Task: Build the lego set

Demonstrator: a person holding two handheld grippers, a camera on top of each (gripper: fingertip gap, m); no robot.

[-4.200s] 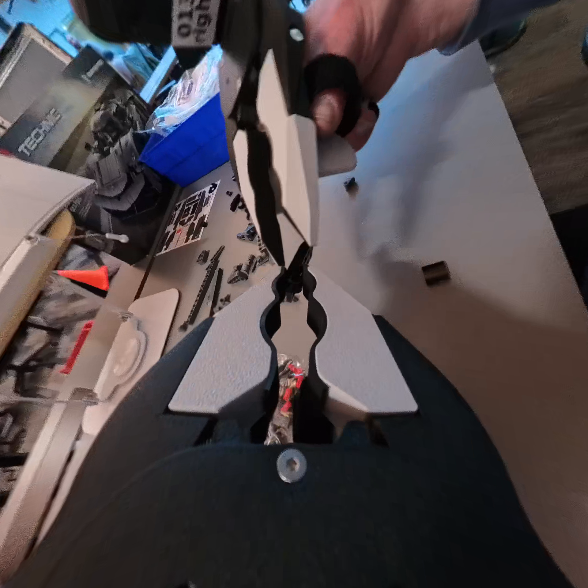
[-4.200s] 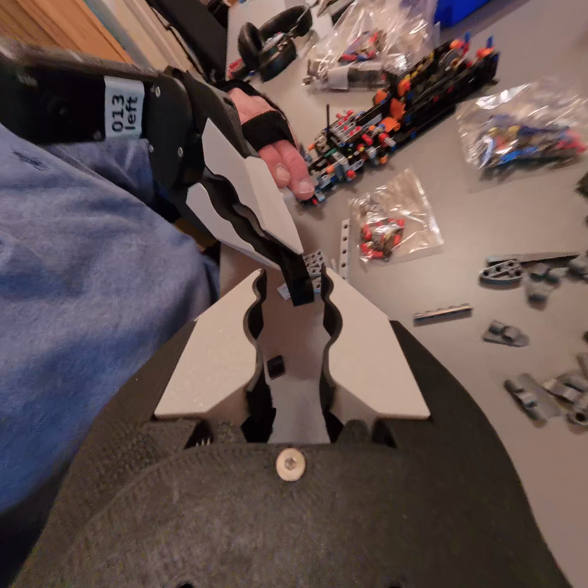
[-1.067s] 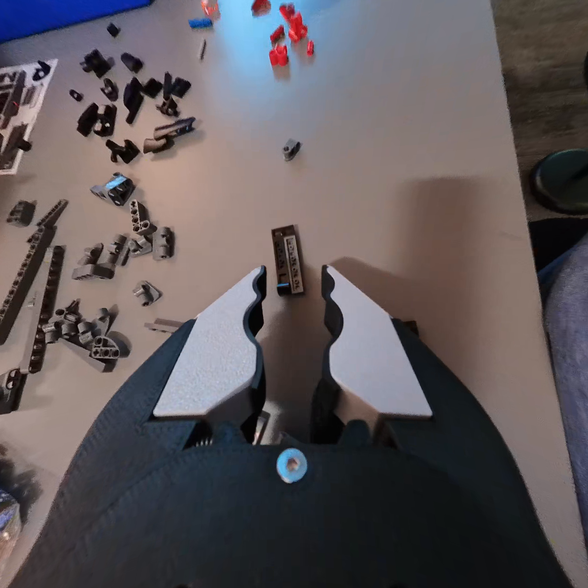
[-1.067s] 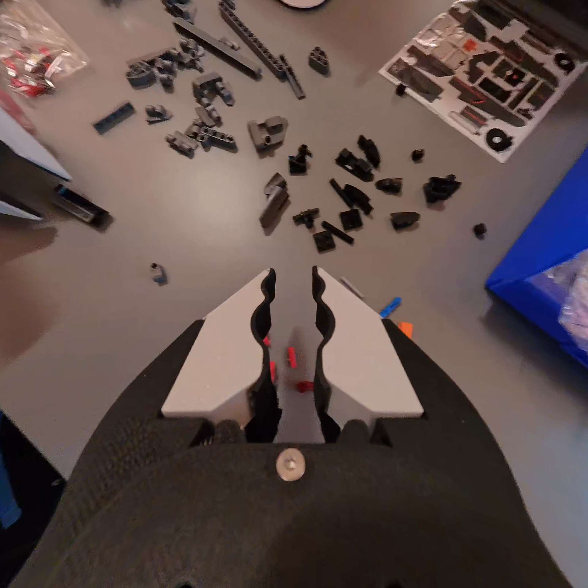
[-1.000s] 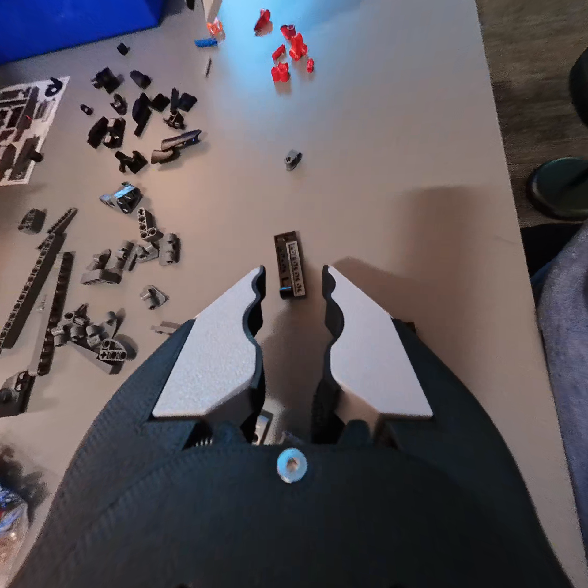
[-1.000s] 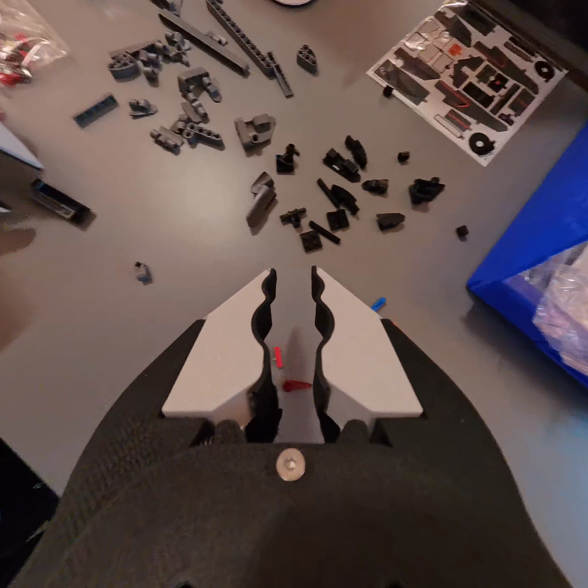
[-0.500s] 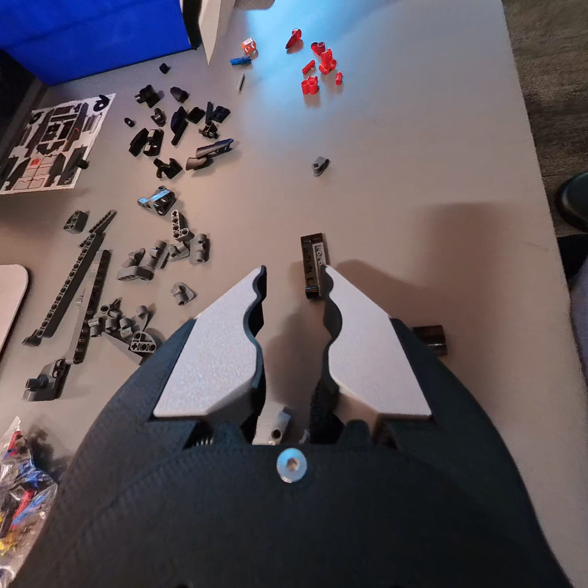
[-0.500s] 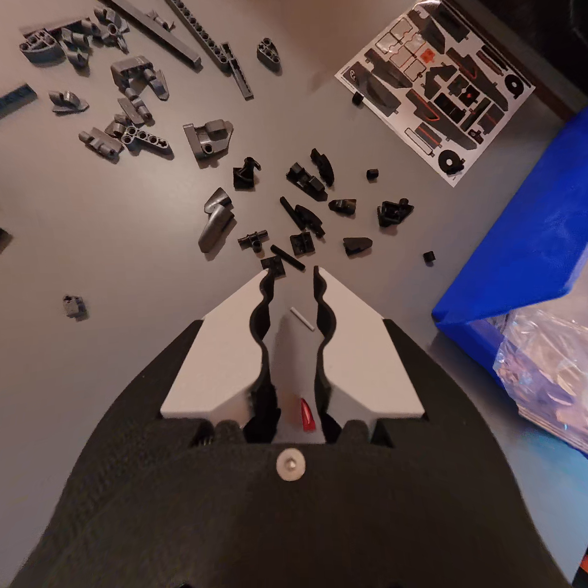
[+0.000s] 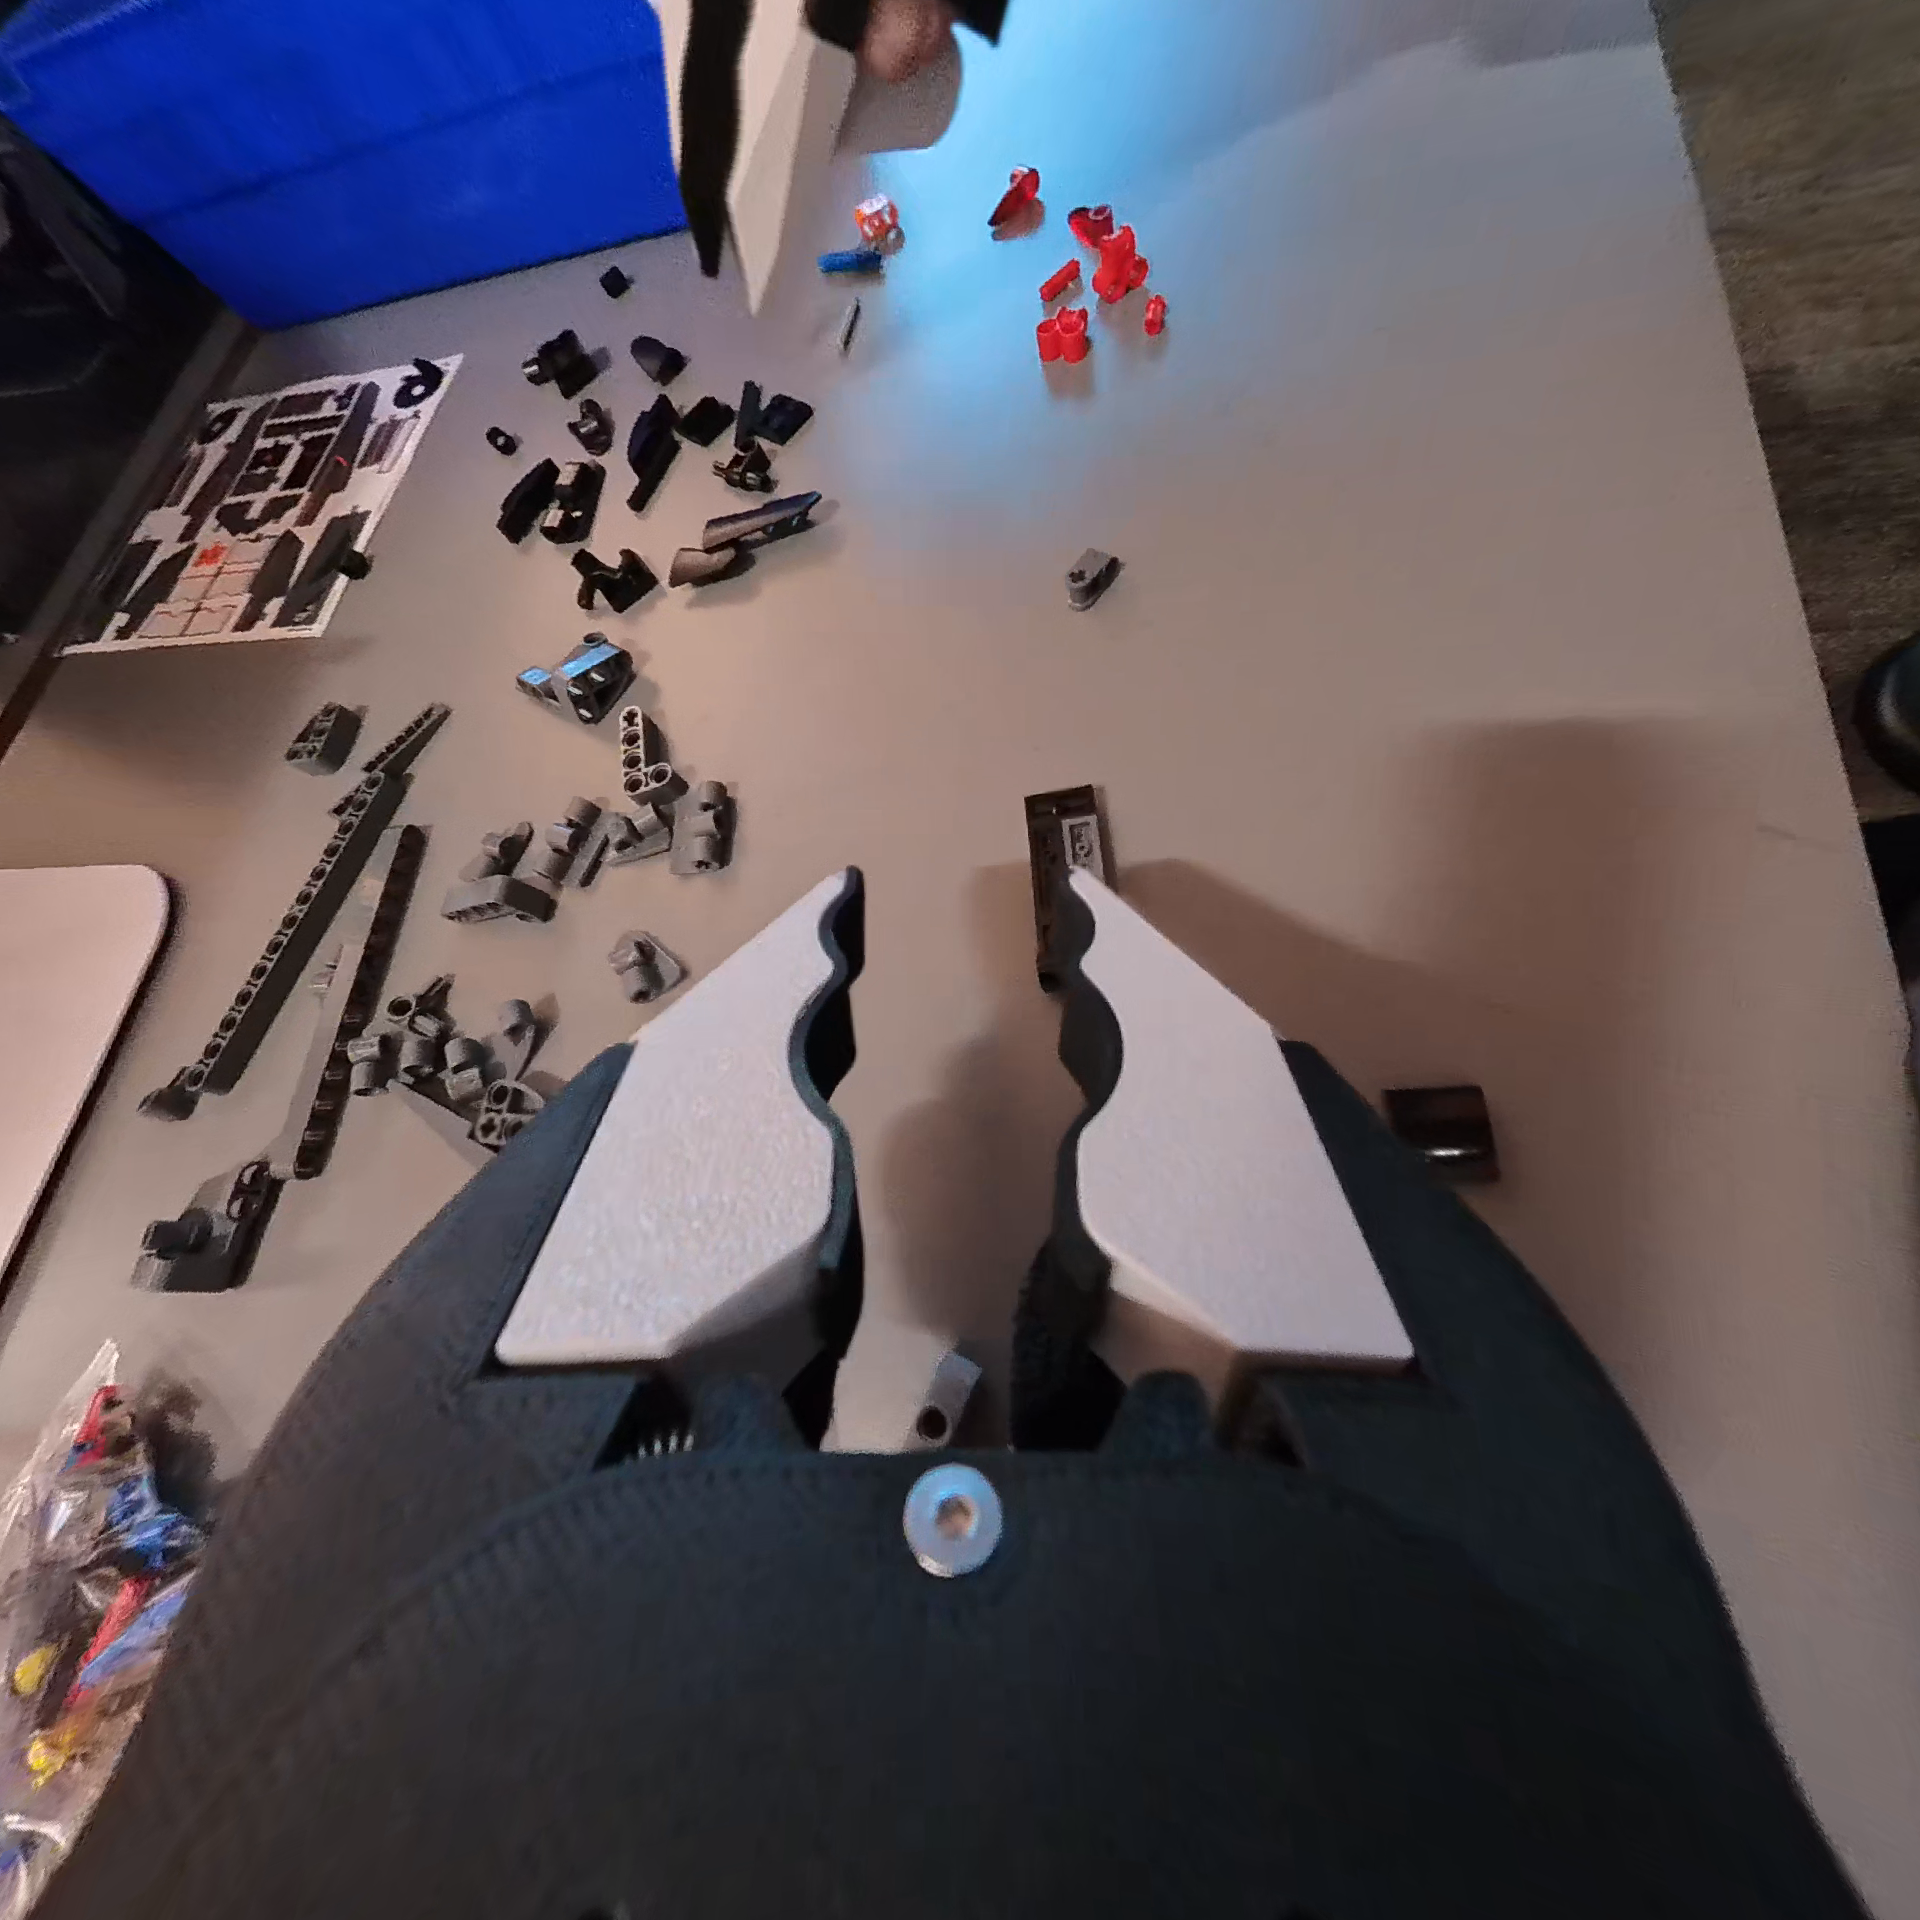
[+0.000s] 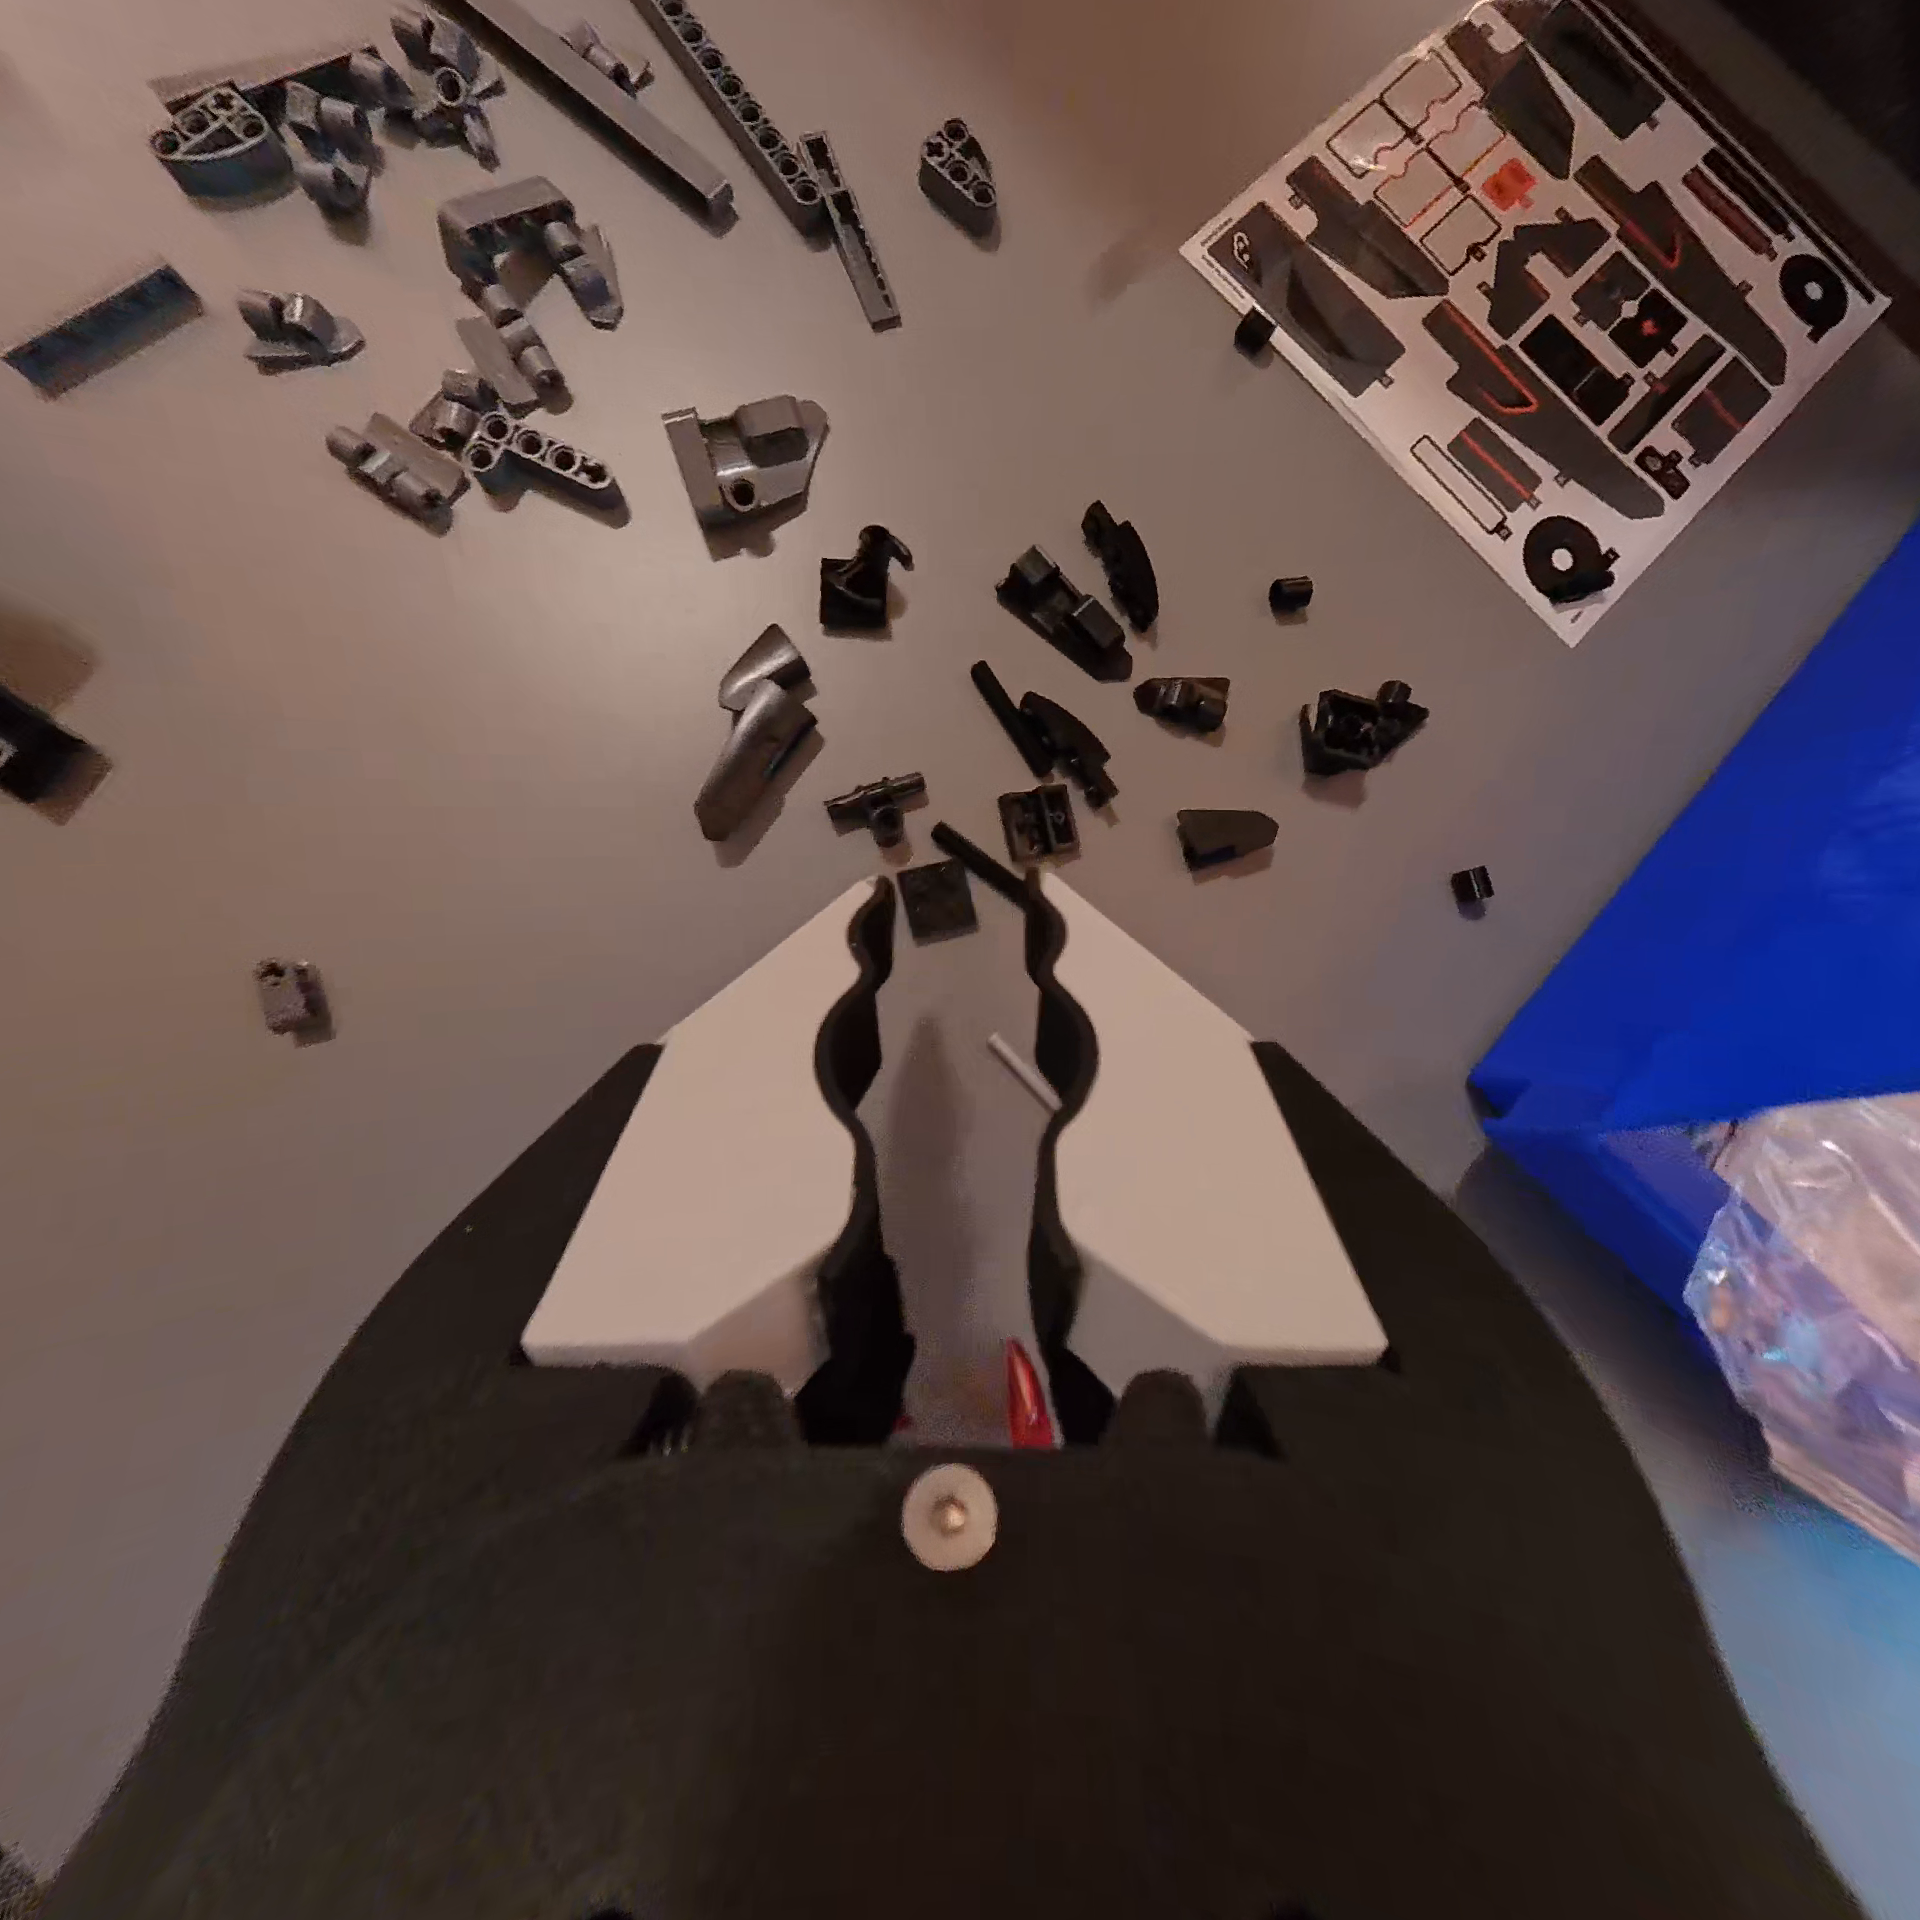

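Note:
Loose lego parts lie spread on a grey table. My left gripper is open and empty above the table; a long black brick lies just past its right fingertip. My right gripper is open and empty, low over a small black square tile that lies between its tips. A black rod lies beside the tile. Black parts and grey parts lie beyond. The right gripper also shows far off in the left wrist view, held by a hand.
A sticker sheet lies at the far right, a blue bin with a clear bag to the right. Red parts, long grey beams, a small black block and a parts bag show in the left wrist view. The left gripper is farther from the black rod, some 20 cm, than the right, some 4 cm. The left camera catches it too, in the left wrist view.
Both grippers let go of the brick they held together and swung down over the table. My right gripper has moved forward over the black parts. The left view has drifted left.

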